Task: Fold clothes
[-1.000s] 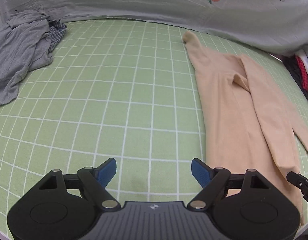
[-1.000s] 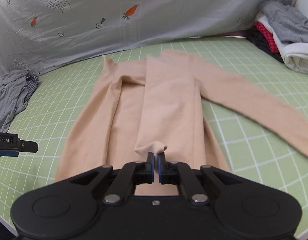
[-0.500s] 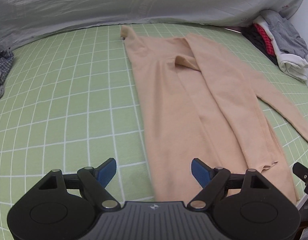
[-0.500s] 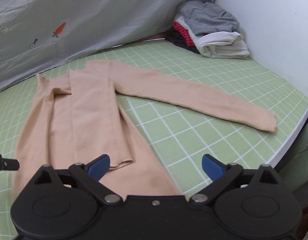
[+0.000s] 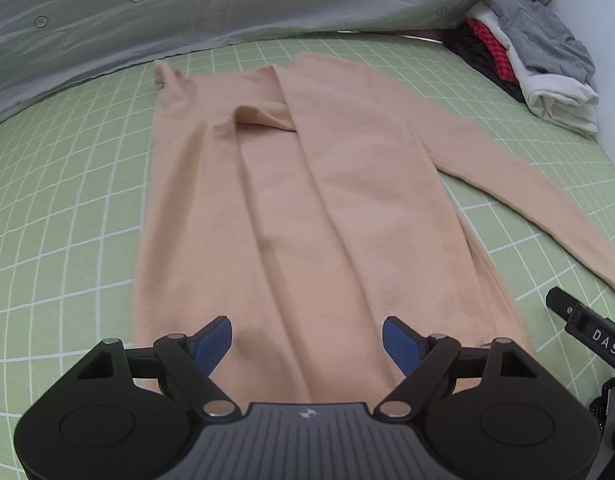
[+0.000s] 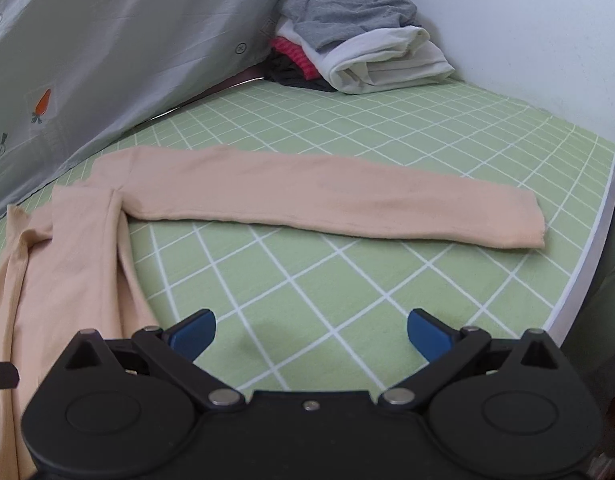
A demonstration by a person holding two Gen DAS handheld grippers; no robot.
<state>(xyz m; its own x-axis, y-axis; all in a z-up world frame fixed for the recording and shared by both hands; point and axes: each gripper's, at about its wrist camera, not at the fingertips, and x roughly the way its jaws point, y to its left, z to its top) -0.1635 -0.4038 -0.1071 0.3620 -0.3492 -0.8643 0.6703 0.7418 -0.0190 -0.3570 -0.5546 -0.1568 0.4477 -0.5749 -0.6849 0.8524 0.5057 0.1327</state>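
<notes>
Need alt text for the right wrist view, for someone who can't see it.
The open right gripper hovers over the green grid mat, holding nothing. Beyond it, the peach top lies flat with one sleeve stretched right; folded clothes are stacked in the far corner.

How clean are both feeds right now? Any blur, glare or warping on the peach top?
Left wrist view: the peach top is slightly soft with motion blur, worst at the outstretched sleeve; fisheye bends the green grid mat. Right wrist view: sharper, the sleeve crisp, grid lines bowed, a faint shadow under the right gripper. No glare in either.
</notes>
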